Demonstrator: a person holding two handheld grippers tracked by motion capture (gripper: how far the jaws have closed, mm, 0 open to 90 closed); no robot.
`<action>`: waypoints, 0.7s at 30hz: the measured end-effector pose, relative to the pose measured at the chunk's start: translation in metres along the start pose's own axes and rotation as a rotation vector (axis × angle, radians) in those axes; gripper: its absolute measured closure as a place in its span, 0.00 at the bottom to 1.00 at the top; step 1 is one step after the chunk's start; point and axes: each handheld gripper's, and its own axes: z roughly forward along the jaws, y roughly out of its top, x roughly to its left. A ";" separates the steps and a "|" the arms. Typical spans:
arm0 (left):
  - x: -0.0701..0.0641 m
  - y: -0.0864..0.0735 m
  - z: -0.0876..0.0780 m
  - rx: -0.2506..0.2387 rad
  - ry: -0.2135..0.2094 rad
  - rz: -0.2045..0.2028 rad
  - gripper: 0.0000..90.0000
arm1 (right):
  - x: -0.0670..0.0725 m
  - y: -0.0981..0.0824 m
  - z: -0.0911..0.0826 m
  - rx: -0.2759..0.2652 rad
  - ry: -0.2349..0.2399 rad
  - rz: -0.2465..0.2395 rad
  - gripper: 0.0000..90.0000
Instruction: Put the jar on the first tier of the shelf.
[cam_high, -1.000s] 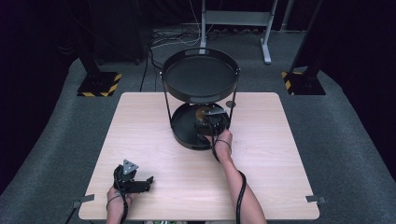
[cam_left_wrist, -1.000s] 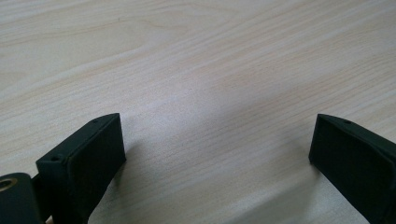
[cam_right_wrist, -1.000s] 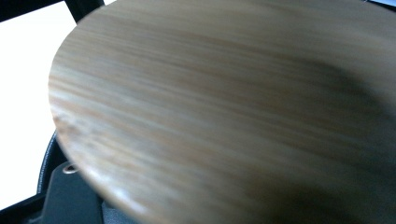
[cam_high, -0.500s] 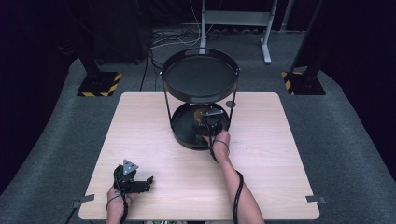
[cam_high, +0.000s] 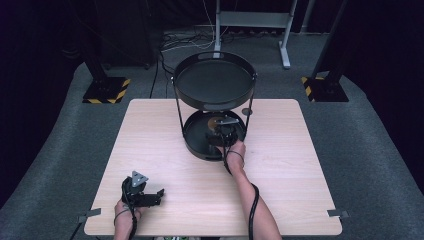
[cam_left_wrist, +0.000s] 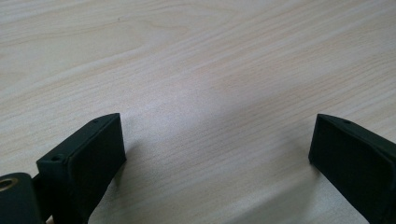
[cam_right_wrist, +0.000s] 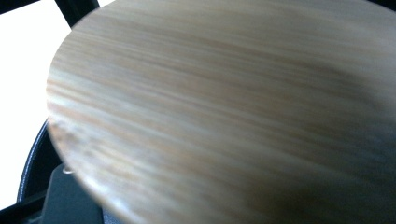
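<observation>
Right gripper (cam_high: 221, 134) is reaching into the lower tier (cam_high: 192, 137) of the black two-tier tray stand (cam_high: 215, 82), which sits at the far middle of the light wood table (cam_high: 150, 150). Its jaws are closed down tight on a round wooden disc (cam_right_wrist: 224, 112), probably a coaster or small plate; in the right gripper view the disc's grained face sits very close to the lens, tilted, with the dark tray rim (cam_right_wrist: 32, 163) below it at left. In the high view a brown patch of the disc (cam_high: 215, 121) shows just beyond the gripper, inside the lower tray and under the upper one. Whether the disc is lifted clear or still rests an edge on the tray floor cannot be told. Left gripper (cam_high: 142, 196) lies near the front left of the table, jaws spread wide, bare tabletop between them in the left gripper view; holding nothing. Risks, as judged: the grip looks to be on the disc's edge only, so a smooth, flat disc could pivot or slip out if the hand turns quickly. Clearance between the tiers is tight; pulling out too high could knock the disc or gripper against the upper tray or a stand post (cam_high: 178, 112) and shift the whole stand, which nothing steadies.
</observation>
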 end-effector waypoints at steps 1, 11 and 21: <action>0.000 0.000 0.000 0.001 0.000 0.001 0.04 | 0.000 -0.001 0.000 -0.009 -0.001 0.005 0.28; 0.000 0.000 0.000 0.000 0.000 0.000 0.04 | 0.000 -0.007 -0.002 -0.051 -0.008 0.001 0.28; 0.000 0.000 0.000 0.000 0.000 0.000 0.04 | -0.002 -0.007 -0.001 0.004 0.016 0.028 0.12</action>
